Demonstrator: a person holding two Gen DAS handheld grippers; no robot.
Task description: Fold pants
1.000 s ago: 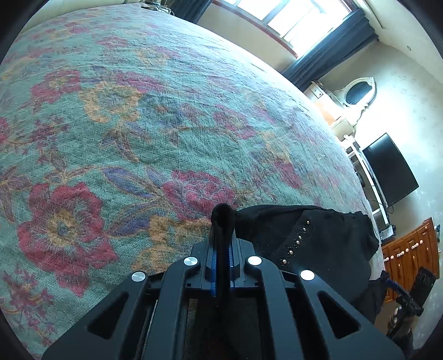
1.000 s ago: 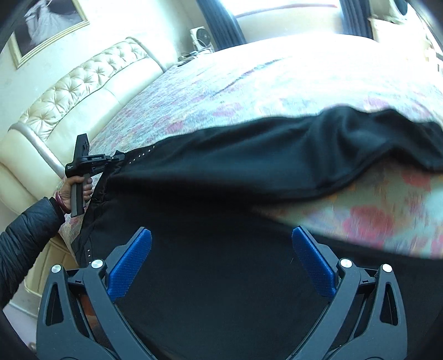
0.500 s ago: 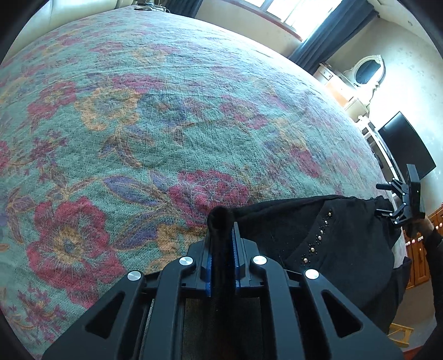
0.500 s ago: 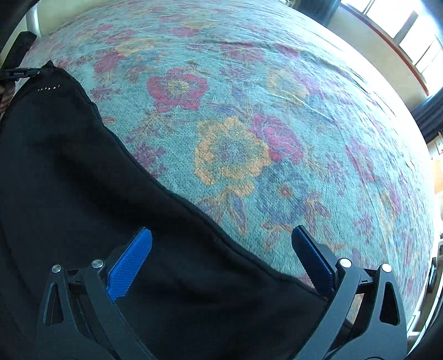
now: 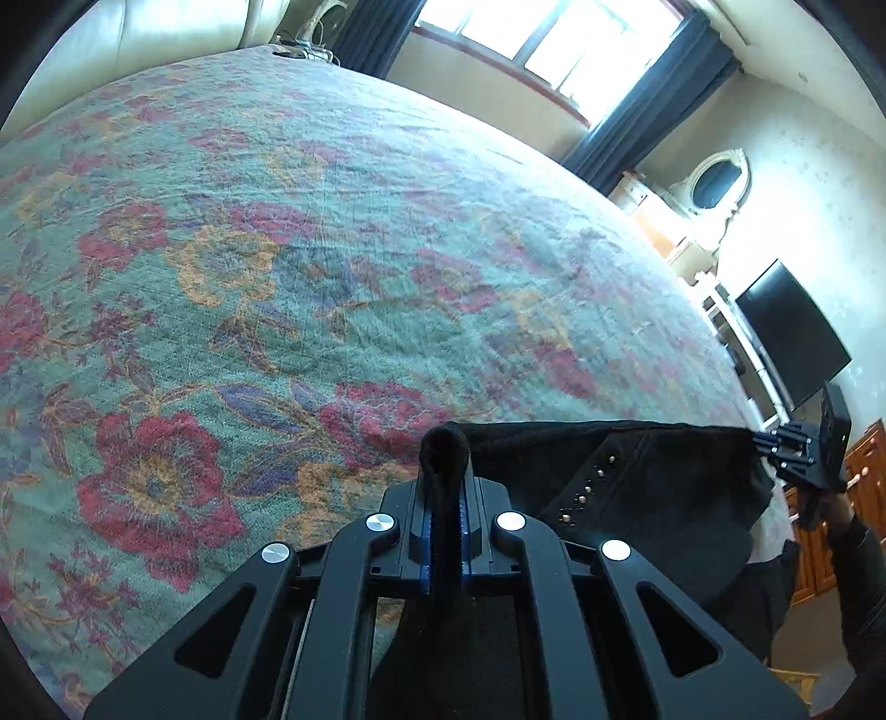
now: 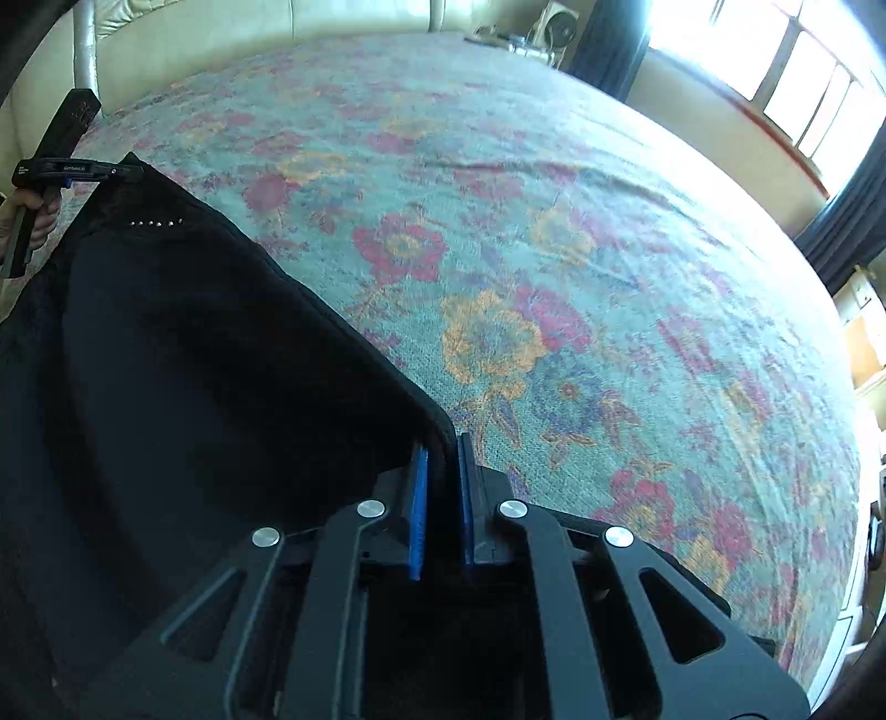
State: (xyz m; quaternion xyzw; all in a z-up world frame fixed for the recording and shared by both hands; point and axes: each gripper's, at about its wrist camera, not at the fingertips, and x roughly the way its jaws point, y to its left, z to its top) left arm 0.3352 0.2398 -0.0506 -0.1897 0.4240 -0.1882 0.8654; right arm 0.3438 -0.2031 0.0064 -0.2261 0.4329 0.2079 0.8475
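- Left gripper, black frame with blue pads, is clamped tight on a bunched-up edge of the black fabric pants; a rolled nub of cloth pokes out past the tips.
- Right gripper is pinched down on the hemmed edge of the same pants, cloth sandwiched between its blue pads.
- The pants are stretched between the two grippers at the near edge of the floral green bedspread, mostly hanging toward the person, not lying flat out on the bed.
- My read: holding two spots on one edge keeps it taut, so the garment can be swung onto the bed smooth and square before any actual fold. Looks like the task has barely started.
- Left wrist view shows the row of small metal studs up close, plus the right gripper off at the far corner, and a dark TV screen by the wall.
- Right wrist view gives what that one can't: the long edge running all the way to the left gripper, and the cream tufted headboard behind the bed.
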